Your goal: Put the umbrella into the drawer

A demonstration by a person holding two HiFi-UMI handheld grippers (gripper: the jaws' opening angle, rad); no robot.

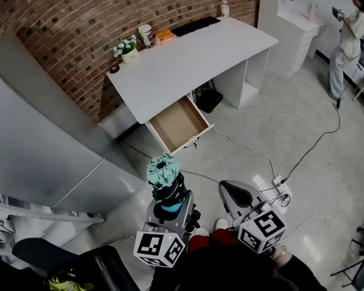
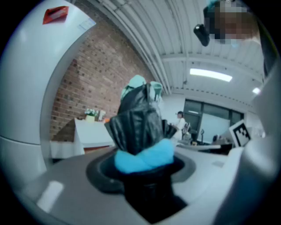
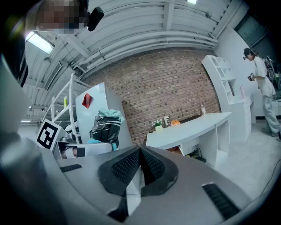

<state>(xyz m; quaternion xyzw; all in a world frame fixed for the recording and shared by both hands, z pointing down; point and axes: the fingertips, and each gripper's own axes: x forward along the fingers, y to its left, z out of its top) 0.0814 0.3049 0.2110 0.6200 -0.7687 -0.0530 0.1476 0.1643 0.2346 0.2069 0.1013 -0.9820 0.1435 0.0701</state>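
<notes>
A folded umbrella (image 1: pixel 165 178), black with a mint-green top and a blue end, stands upright in my left gripper (image 1: pixel 171 205), whose jaws are shut on its lower part. In the left gripper view the umbrella (image 2: pixel 141 124) fills the centre, its blue end sitting between the pads of that gripper (image 2: pixel 144 161). My right gripper (image 1: pixel 233 193) is beside it to the right, shut and empty; its pads (image 3: pixel 131 163) meet in the right gripper view, where the umbrella (image 3: pixel 105 127) shows at the left. The drawer (image 1: pixel 179 125) stands pulled out under the white desk (image 1: pixel 195 58), apart from both grippers.
On the desk are a flower pot (image 1: pixel 126 50), a cup (image 1: pixel 144 34), a keyboard (image 1: pixel 194 25) and a bottle (image 1: pixel 225 9). A grey cabinet (image 1: pixel 40 138) stands at the left, a power strip (image 1: pixel 278 185) with cables on the floor. A person (image 1: pixel 346 39) stands far right.
</notes>
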